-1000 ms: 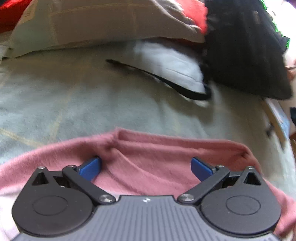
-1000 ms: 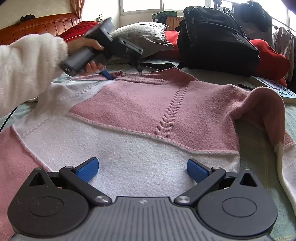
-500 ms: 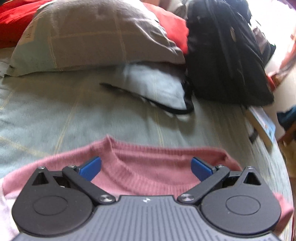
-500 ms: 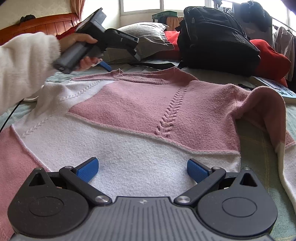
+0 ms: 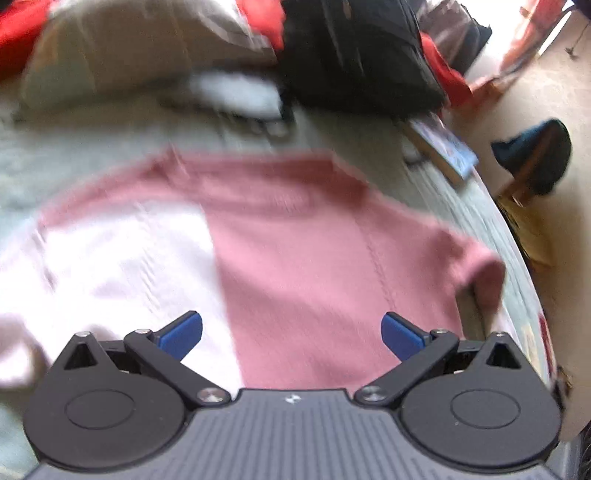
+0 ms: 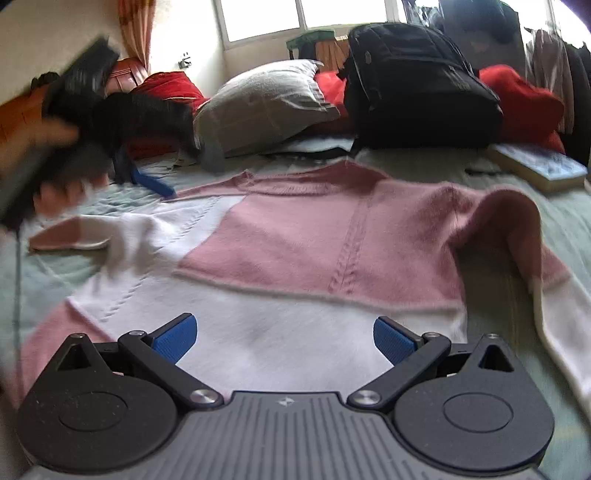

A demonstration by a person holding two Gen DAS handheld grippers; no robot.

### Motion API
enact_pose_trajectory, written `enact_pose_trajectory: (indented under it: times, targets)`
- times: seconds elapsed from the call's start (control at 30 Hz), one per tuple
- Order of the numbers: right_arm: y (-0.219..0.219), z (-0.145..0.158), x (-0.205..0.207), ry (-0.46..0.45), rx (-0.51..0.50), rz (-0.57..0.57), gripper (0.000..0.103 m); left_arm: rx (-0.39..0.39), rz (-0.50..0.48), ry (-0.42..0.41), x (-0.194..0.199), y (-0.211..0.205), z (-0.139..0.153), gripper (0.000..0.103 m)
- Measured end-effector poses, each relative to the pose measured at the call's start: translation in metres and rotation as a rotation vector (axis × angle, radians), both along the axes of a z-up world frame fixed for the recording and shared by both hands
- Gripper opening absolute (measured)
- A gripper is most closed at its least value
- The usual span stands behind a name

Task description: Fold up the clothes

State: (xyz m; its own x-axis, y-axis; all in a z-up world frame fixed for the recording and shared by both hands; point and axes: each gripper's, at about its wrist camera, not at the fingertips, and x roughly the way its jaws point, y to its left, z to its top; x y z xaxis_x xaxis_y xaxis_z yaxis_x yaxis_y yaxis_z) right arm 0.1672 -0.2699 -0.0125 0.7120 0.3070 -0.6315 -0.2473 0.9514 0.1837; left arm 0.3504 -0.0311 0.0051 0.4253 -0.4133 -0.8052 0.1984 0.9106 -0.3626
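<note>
I am seeing 1 pink and white sweater (image 6: 295, 251) lying flat on the bed (image 6: 554, 225). Only my right view is showing the window (image 6: 343, 14). My left gripper (image 5: 291, 332) and right gripper (image 6: 285, 336) are both gaping wide, holding nothing.

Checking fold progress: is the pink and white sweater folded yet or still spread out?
Spread. The sweater lies flat on the bed, front up; only its sleeve is humped.

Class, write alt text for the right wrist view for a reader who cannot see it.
A pink and white knitted sweater lies spread on a pale green bedspread, with the open right gripper over its hem. Behind are a grey pillow and black backpack.
</note>
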Motion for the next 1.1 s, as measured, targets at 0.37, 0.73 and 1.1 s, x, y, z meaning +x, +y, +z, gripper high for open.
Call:
enact_pose_trajectory:
  times: [0.37, 0.73, 1.1]
  targets:
    - [-0.008, 0.015, -0.07, 0.084, -0.143, -0.144, 0.103, -0.08, 0.086, -0.013, -0.046, 0.034, -0.053, 0.101]
    - [0.02, -0.019, -0.106, 0.105, -0.08, -0.156, 0.103, -0.044, 0.01, -0.135, -0.153, 0.053, -0.066, 0.102]
    - [0.015, -0.043, -0.091, 0.101, 0.002, -0.089, 0.103, -0.015, 0.005, -0.184, -0.232, 0.067, -0.061, 0.102]
